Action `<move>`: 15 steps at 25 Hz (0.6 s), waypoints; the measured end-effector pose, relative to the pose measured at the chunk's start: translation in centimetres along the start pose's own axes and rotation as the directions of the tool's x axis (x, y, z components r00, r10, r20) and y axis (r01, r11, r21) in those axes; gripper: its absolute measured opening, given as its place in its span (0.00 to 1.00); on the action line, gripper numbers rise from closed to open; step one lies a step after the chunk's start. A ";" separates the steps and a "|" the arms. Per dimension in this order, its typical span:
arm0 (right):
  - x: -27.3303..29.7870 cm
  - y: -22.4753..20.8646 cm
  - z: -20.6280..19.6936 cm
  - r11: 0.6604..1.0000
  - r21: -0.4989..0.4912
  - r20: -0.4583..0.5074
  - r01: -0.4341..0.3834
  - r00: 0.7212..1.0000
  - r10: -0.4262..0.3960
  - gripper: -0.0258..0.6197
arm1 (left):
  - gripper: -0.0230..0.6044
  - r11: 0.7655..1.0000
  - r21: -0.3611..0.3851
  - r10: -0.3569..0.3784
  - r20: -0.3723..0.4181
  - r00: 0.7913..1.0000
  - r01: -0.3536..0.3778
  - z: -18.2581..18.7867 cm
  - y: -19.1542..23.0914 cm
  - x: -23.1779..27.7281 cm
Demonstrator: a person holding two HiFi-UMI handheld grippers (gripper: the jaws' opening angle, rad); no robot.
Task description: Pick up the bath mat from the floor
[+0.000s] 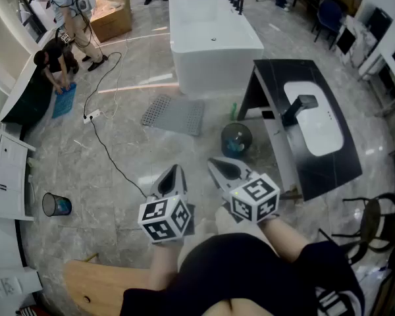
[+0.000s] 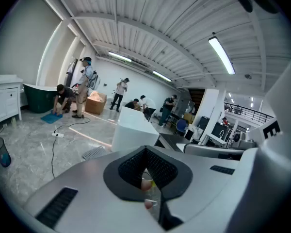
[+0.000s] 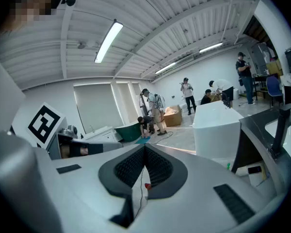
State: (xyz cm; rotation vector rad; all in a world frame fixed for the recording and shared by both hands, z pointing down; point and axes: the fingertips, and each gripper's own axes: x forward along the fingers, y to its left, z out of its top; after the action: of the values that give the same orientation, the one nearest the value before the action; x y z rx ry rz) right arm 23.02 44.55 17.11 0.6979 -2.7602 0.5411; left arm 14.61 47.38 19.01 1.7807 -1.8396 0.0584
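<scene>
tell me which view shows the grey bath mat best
The head view: the whole bath mat lies flat on the floor by the white bathtub. The left gripper view catches only its corner; the right gripper view shows none.

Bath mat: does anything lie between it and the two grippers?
Nothing visible does. Only floor lies between the mat, the left gripper and the right gripper. A black cable runs left of that path; a round bin stands to its right.
</scene>
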 end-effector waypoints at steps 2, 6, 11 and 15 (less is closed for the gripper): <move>0.2 0.4 0.1 1.000 0.004 -0.002 -0.008 1.000 0.008 0.06 | 0.03 1.000 -0.001 0.000 0.002 1.000 0.000 0.2 0.1 -0.2; 0.3 1.0 0.0 1.000 0.005 -0.002 -0.019 1.000 0.019 0.06 | 0.03 1.000 0.007 0.005 0.002 1.000 -0.005 0.2 0.3 -0.2; 0.7 2.1 -0.5 0.999 -0.009 -0.013 -0.032 0.999 0.032 0.06 | 0.03 1.000 0.017 -0.004 0.001 1.000 0.004 0.3 0.5 -0.5; 0.9 2.7 -0.3 0.998 0.004 0.008 -0.055 0.998 0.055 0.06 | 0.03 1.000 0.027 -0.007 0.005 1.000 0.007 0.6 0.7 -0.7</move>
State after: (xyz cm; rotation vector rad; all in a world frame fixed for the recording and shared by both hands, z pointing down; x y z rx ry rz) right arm 20.96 46.53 16.85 0.6282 -2.7939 0.5571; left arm 13.74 47.88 18.48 1.8074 -1.8443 0.0762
